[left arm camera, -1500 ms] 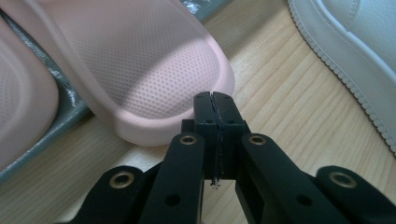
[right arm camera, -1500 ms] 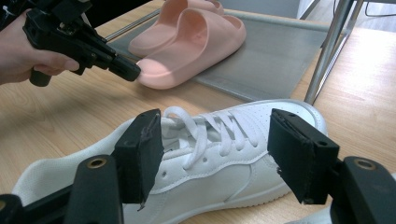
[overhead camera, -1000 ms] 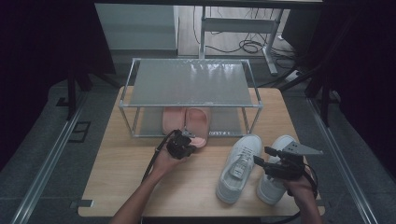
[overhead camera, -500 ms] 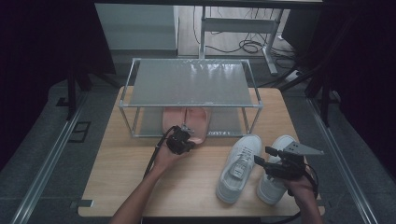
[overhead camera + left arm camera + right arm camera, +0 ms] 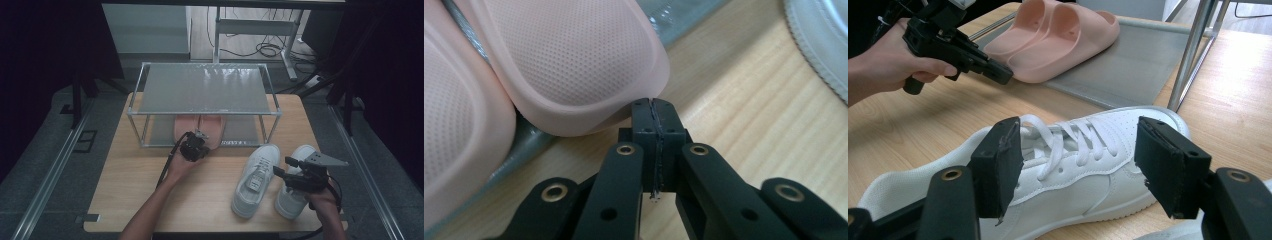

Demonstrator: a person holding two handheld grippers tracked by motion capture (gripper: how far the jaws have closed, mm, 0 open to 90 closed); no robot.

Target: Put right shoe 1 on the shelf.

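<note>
A pair of pink slippers (image 5: pixel 200 127) lies on the lower shelf of a metal rack (image 5: pixel 205 87). My left gripper (image 5: pixel 201 141) is shut with nothing between its jaws. Its tips (image 5: pixel 655 107) sit right at the rounded end of one pink slipper (image 5: pixel 574 60), touching it or nearly so. Two white sneakers (image 5: pixel 255 177) stand on the wooden table (image 5: pixel 130 190) at the right. My right gripper (image 5: pixel 281 168) hovers over them with its jaws open. In the right gripper view the laced sneaker (image 5: pixel 1073 145) lies beyond the open jaws, apart from the pads.
The rack's upper mesh shelf covers most of the slippers from above. A rack leg (image 5: pixel 1193 55) stands just beyond the sneaker's toe. The second sneaker (image 5: pixel 296 192) sits under my right hand. Cables lie on the floor behind the table.
My left gripper has edged slightly toward the pink slippers. The right gripper and the sneakers have stayed in place.
</note>
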